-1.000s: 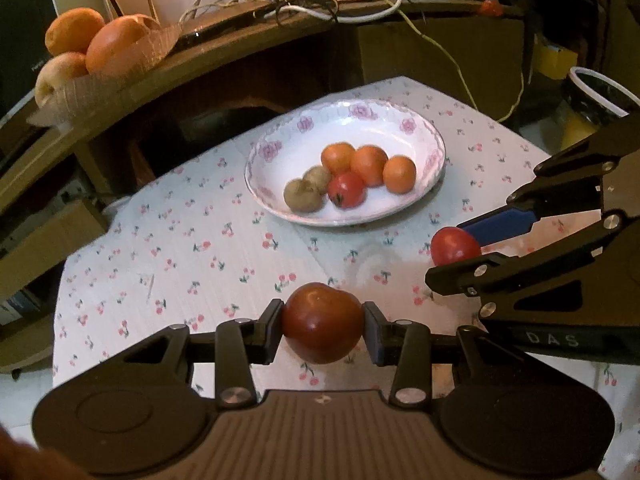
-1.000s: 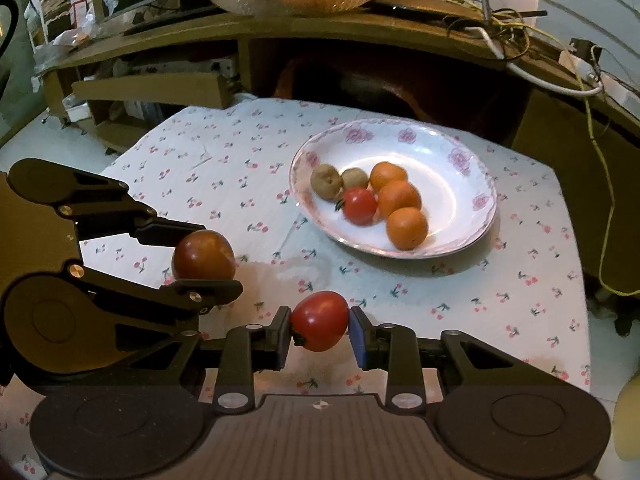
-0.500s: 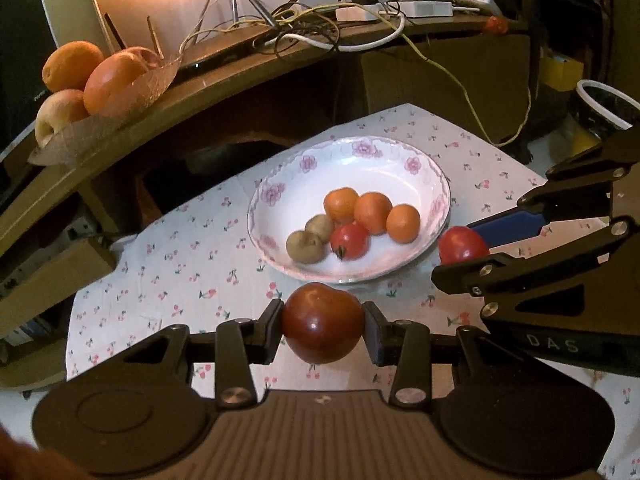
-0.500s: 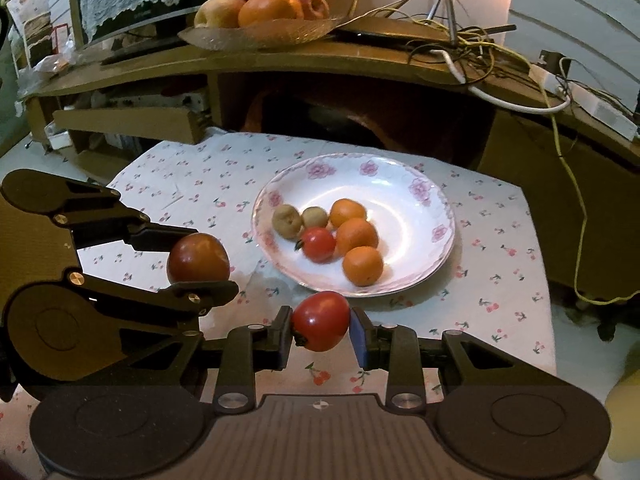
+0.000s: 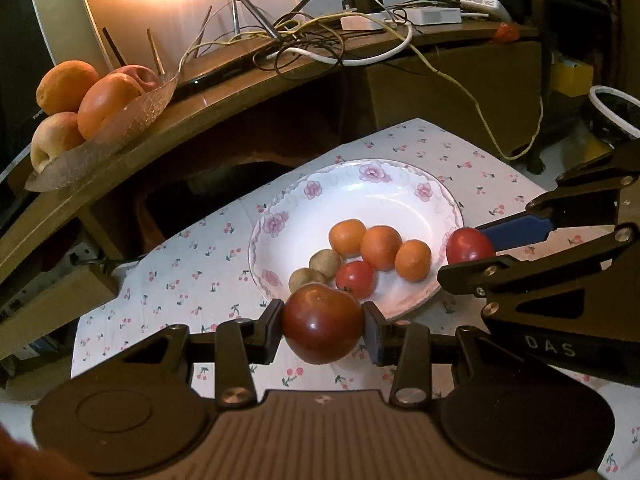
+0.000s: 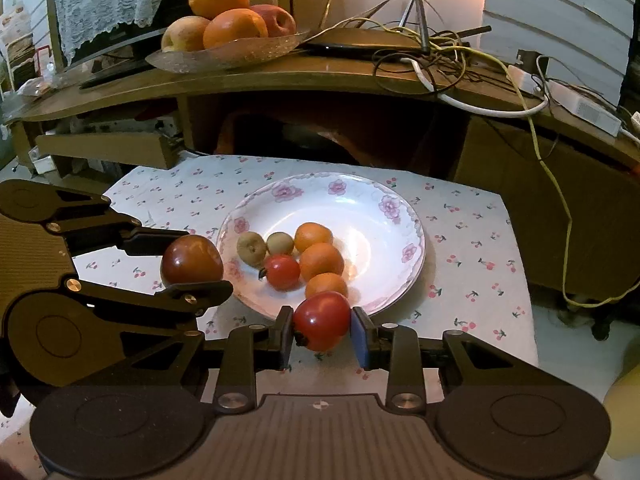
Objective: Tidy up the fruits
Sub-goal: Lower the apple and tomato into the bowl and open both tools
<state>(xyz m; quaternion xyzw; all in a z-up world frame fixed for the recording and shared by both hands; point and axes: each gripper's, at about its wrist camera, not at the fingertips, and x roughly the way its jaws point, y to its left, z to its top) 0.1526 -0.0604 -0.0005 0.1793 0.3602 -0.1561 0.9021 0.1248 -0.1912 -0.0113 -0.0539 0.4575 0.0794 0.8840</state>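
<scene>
Nearest to me, my left gripper (image 5: 323, 328) is clamped across the widest part of a dark red tomato (image 5: 322, 323), one pad on each flank, so the fruit hangs clear of the cloth; seen from my right wrist, that tomato rides at the plate's 9 o'clock edge. My right gripper (image 6: 322, 330) is likewise closed on a smaller bright red tomato (image 6: 322, 320), its stem end turned toward the left pad, held just at the plate's 6 o'clock rim. Both fruits are carried side by side, apparently so that the two can be set down together. Beneath them lies the cherry-print tablecloth (image 6: 472, 248). Next comes the white plate with pink roses (image 6: 384, 204), which I judge to be the collecting place: its near half already holds three small oranges (image 6: 321, 261) in a row, one small tomato (image 6: 282, 272) at their 9 o'clock side, and two brownish round fruits (image 6: 251, 246) beyond it, while the far half from 12 to 3 o'clock is bare and offers the roomiest landing spot. Farther off, a curved wooden shelf (image 6: 280, 80) carries a glass dish of larger oranges and apples (image 6: 228, 24) at 11 o'clock and a tangle of cables (image 6: 440, 56) at 1 o'clock, well apart from the work.
</scene>
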